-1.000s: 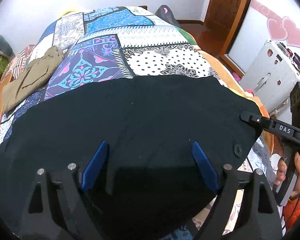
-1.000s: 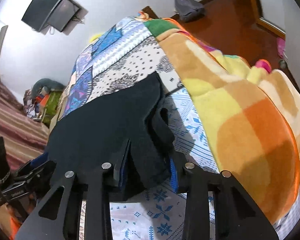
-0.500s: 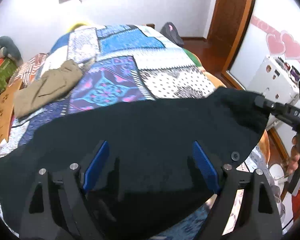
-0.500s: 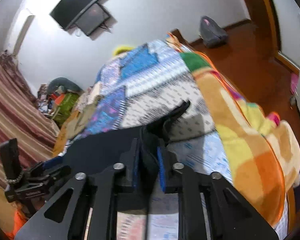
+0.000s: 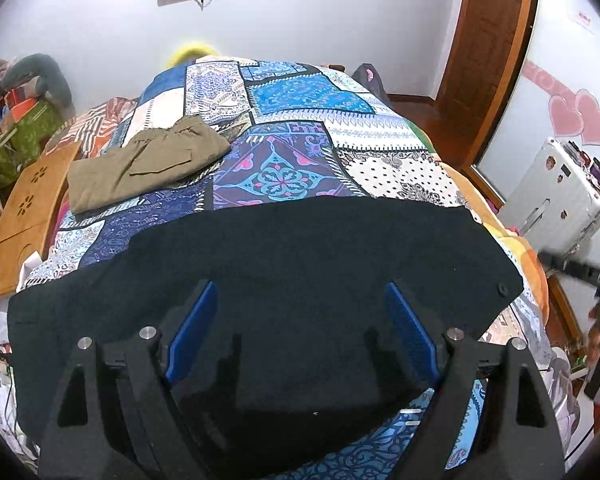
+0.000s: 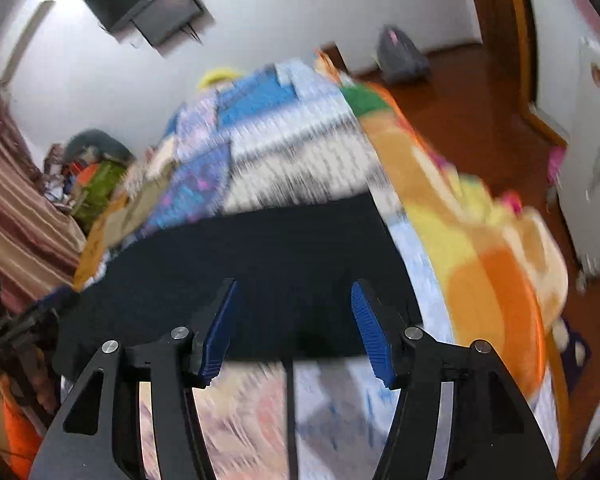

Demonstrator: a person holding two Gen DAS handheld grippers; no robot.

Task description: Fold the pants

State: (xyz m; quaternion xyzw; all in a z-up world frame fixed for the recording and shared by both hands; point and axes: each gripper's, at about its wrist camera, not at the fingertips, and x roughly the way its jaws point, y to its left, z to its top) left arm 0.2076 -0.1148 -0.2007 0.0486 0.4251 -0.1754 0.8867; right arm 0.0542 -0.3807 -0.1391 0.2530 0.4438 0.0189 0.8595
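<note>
Black pants (image 5: 292, 264) spread flat on the patchwork quilt (image 5: 284, 140), at its near end, long axis crosswise to the bed; button (image 5: 502, 289) at the right corner, so waist end apparently toward the right, leg ends toward the left edge. Judged soft, light and limp, with no stiffness of its own: likely to sag and crease where lifted, unlikely to slip from ribbed pads. Best taken at edges or corners, where the layers can be pinched together, preferably the waist corner beside the button and the matching hem corner; mid-panel grasps likely to gather one layer only. Left gripper (image 5: 300, 336) above the near part of the pants, fingers well apart, holding nothing. Right gripper (image 6: 296, 320) over the right end of the pants (image 6: 240, 272), fingers likewise apart and empty; right view motion-blurred, detail there uncertain. Folded olive garment (image 5: 148, 162) farther up the quilt, left of centre, well apart from the pants.
</note>
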